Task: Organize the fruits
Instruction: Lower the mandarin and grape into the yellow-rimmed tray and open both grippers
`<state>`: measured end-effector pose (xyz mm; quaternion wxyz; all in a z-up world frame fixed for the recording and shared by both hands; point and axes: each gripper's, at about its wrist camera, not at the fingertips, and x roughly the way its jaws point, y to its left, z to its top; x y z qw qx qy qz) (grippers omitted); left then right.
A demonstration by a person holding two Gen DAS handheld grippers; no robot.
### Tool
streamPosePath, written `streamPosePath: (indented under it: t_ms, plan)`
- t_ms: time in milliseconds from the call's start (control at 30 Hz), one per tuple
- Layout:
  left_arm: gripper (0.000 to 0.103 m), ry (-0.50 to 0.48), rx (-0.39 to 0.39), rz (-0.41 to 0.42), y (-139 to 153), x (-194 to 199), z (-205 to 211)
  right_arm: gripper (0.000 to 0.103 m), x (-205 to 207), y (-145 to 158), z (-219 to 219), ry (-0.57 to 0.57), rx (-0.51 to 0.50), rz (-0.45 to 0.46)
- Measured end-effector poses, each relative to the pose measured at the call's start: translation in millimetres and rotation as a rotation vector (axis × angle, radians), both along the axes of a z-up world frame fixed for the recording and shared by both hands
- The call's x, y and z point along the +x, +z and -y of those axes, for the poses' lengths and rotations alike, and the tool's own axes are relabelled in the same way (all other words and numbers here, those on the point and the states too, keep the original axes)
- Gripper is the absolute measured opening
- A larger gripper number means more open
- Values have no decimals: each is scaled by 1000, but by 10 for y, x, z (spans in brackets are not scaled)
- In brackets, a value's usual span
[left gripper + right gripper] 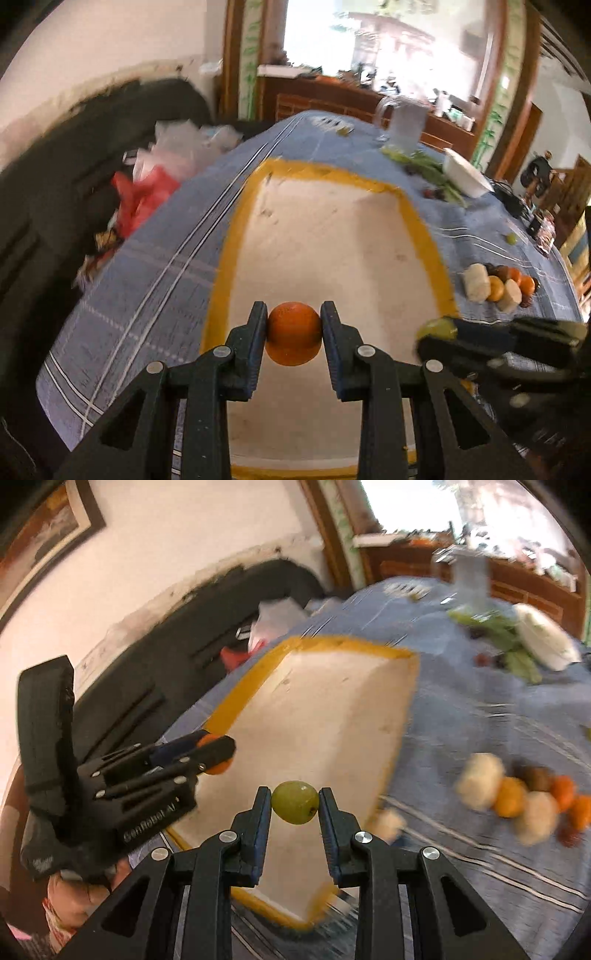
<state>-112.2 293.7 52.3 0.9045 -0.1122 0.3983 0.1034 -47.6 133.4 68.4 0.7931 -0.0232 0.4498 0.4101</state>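
our left tongs [294,334] pinch an orange fruit [293,332] between both pads, held over the near end of the white, yellow-rimmed tray [236,236], while our right tongs [295,805] grip a small green fruit [295,802] above that same tray's near right edge. to the right of the tray, on the blue striped tablecloth [155,266] covering the table, we see a cluster of orange, pale and dark fruits [498,288], and farther back a white bowl [466,176] beside some greens [432,171].
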Motion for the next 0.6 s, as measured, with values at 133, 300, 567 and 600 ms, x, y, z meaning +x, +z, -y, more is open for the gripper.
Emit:
streamPosePath:
  t_ms: [133,300,567,600]
  plan:
    - [29,30,-50,1,-56,-13,-117,29,22,-197,-296,15,-49,-20]
    - [58,30,-97,61,-2,-90,-170,35,83,-225,-300,6,-49,-36]
    - [76,-4,-124,174,69,-148,-49,42,36,173,199,-76,-7,72]
    - [78,-6,-115,176,50,-119,-24,42,41,209,352,-105,-18,96]
